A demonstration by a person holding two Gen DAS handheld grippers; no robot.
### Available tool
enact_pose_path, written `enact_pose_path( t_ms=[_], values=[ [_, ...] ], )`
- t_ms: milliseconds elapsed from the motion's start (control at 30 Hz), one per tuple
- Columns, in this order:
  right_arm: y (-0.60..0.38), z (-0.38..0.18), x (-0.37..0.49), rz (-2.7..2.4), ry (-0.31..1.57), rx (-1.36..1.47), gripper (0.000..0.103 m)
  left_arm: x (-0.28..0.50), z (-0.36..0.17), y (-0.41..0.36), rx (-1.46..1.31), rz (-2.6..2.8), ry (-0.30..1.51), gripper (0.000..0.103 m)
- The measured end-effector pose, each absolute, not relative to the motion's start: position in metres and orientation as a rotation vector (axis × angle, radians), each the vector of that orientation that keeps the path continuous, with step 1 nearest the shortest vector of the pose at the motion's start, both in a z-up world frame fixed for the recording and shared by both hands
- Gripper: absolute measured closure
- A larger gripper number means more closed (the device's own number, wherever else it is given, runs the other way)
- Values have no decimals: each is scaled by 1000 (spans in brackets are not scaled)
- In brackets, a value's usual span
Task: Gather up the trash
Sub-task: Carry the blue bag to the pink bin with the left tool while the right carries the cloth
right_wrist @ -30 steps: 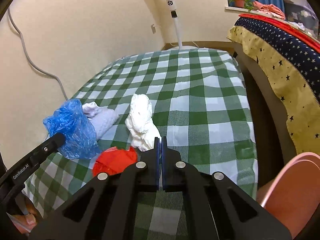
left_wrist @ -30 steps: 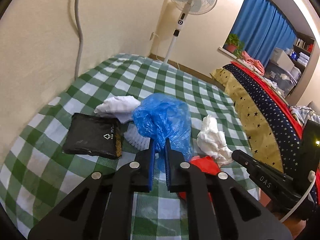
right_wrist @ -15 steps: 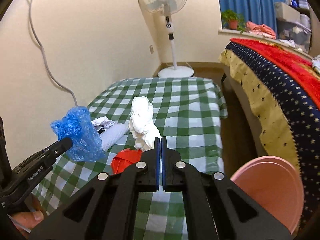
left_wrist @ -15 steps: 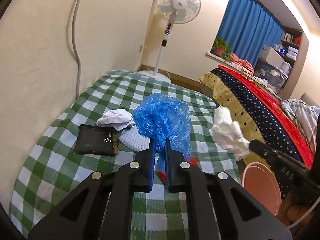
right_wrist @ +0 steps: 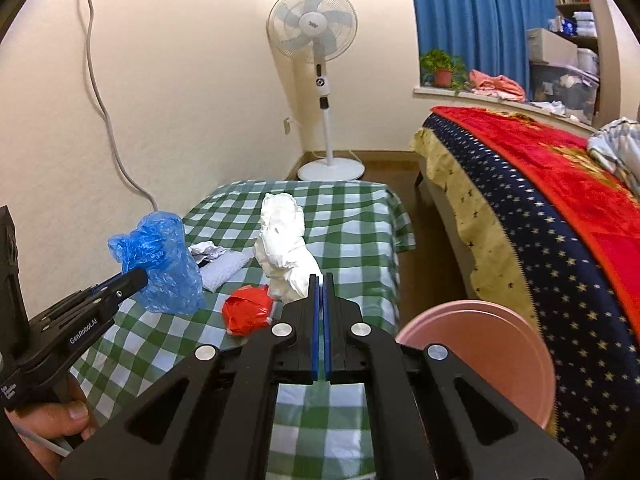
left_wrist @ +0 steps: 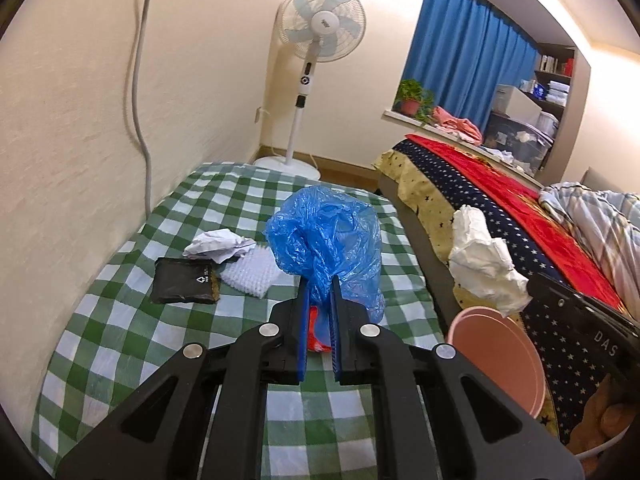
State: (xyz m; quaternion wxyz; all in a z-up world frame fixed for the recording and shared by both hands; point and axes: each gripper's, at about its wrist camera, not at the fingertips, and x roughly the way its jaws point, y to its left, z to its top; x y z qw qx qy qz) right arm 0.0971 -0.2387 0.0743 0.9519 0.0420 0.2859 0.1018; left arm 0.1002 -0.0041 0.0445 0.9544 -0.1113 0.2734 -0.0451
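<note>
Left claw [left_wrist: 319, 294] clamped on crumpled blue plastic bag [left_wrist: 326, 236], held above green-checked counter [left_wrist: 120, 332]. Right claw [right_wrist: 319, 280] pinched shut on white crumpled paper wad [right_wrist: 282, 240], held off counter near right edge. Red crumpled wrapper [right_wrist: 246, 314] left lying near right edge, round pink plastic bin [right_wrist: 492, 344] seen beside that edge.

My left gripper [left_wrist: 319, 280] pinches the blue plastic bag [left_wrist: 326, 242] above the checkered table [left_wrist: 132, 332], the pink bin [left_wrist: 496, 356] right of that table

blue bag [left_wrist: 326, 240] and white tissue wad [right_wrist: 284, 246] lifted off the checked table [left_wrist: 120, 320], pink bin [right_wrist: 480, 348] now in view
</note>
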Motion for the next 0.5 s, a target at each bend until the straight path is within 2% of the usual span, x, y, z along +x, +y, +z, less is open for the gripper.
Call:
enact_pose_path(
  t_ms=[500],
  values=[
    [-300,86,54,47,539,130,101,81,46,-46,-192,-207,544,94]
  ],
)
